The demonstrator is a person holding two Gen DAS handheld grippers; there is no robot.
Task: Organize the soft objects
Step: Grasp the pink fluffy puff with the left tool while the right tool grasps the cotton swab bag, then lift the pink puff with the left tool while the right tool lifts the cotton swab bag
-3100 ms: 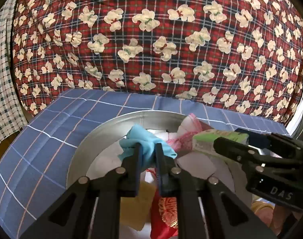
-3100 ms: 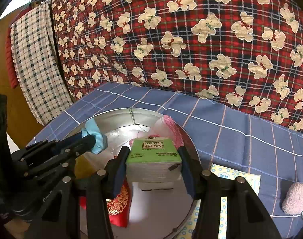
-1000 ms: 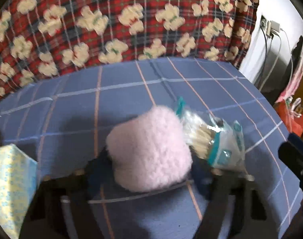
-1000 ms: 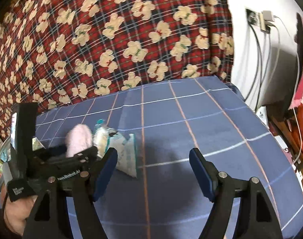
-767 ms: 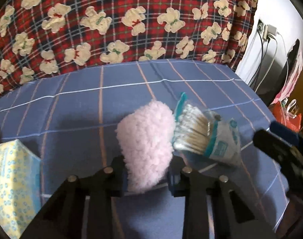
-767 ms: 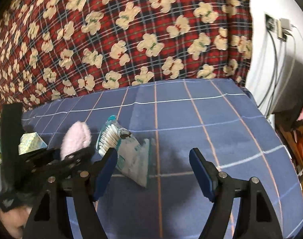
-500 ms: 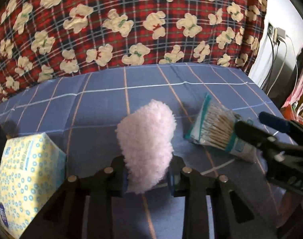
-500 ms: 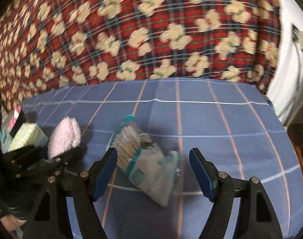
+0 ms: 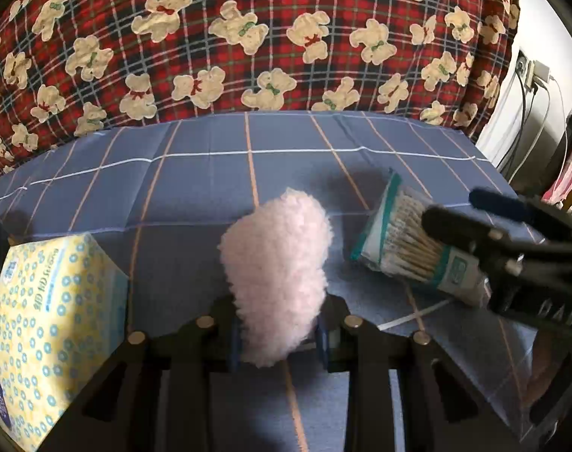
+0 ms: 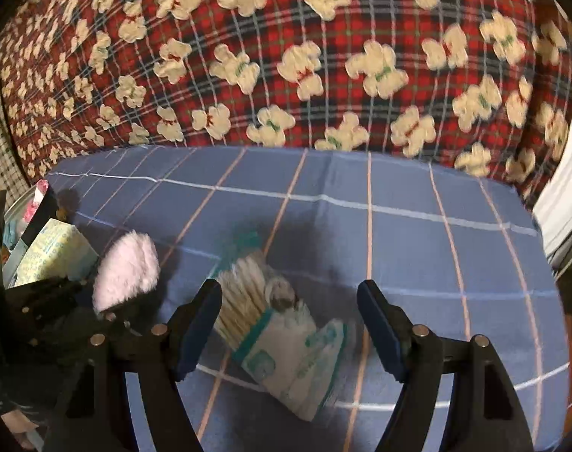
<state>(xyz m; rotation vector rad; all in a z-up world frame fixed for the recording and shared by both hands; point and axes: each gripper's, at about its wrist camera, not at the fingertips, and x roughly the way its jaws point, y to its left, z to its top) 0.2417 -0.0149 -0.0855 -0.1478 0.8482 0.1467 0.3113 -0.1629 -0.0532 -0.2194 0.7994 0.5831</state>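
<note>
Gripping pink fluffy puff [image 9: 276, 263], left tool [image 9: 278, 333]

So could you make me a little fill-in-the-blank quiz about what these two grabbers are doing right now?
1. The left gripper is shut on a fluffy ____ puff.
2. The right gripper has its jaws ____ around the bag of cotton swabs.
3. The yellow tissue pack lies on the ____ side of the puff in the left wrist view.
4. Everything rests on a ____ checked cloth.

Missing words: pink; open; left; blue
</note>
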